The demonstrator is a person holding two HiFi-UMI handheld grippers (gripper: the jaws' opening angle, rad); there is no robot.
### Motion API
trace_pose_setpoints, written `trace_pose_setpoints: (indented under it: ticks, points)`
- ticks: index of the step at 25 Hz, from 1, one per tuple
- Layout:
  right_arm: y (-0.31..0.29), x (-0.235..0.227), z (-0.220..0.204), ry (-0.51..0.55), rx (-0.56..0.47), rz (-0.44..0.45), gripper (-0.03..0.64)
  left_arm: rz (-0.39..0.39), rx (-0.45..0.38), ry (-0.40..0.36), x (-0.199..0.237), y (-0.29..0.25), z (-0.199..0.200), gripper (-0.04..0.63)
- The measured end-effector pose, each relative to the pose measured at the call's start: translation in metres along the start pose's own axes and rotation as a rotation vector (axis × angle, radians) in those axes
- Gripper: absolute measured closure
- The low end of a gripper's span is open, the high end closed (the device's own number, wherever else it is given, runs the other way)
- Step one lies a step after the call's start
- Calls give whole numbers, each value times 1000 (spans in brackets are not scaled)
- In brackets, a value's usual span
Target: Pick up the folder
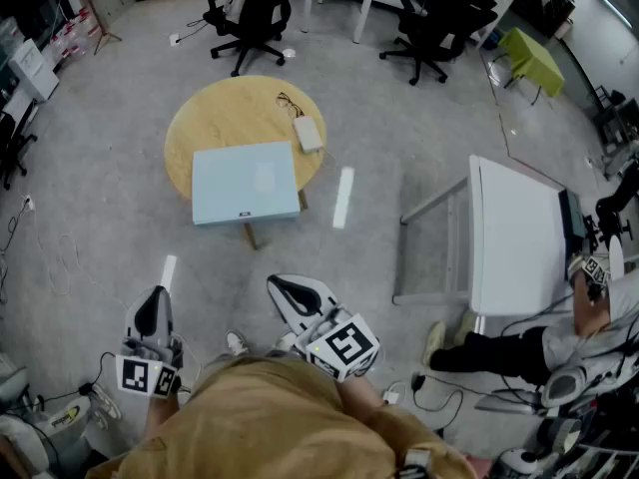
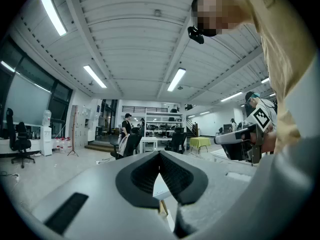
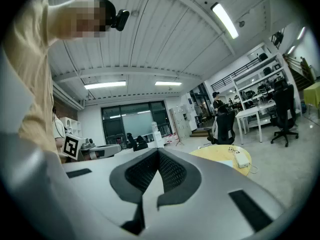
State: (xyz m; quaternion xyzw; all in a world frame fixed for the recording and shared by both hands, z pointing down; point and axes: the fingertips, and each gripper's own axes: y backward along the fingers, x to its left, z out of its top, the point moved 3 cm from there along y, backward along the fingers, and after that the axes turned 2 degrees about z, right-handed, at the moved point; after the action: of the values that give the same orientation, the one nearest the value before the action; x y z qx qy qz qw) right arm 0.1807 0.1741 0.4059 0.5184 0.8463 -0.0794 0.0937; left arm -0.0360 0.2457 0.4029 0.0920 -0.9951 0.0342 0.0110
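The light blue folder lies flat on the near side of a round wooden table, overhanging its front edge. Both grippers hang well short of it, close to my body and above the floor. My left gripper has its jaws together with nothing between them, and so does my right gripper. In the left gripper view the fingertips meet, and a pale strip of the folder shows through the gap below them. In the right gripper view the tips touch, with the table off to the right.
On the table behind the folder lie a pair of glasses and a small white box. A white desk with a seated person stands to the right. Black office chairs stand behind. Cables trail on the floor.
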Motion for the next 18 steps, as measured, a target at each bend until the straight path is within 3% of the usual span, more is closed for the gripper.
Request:
trace_pose_setpoints:
  ticks: [18]
  points:
    - [22,1,-25,-38,8,58,617,46,12,-3,-19,21,-17,592]
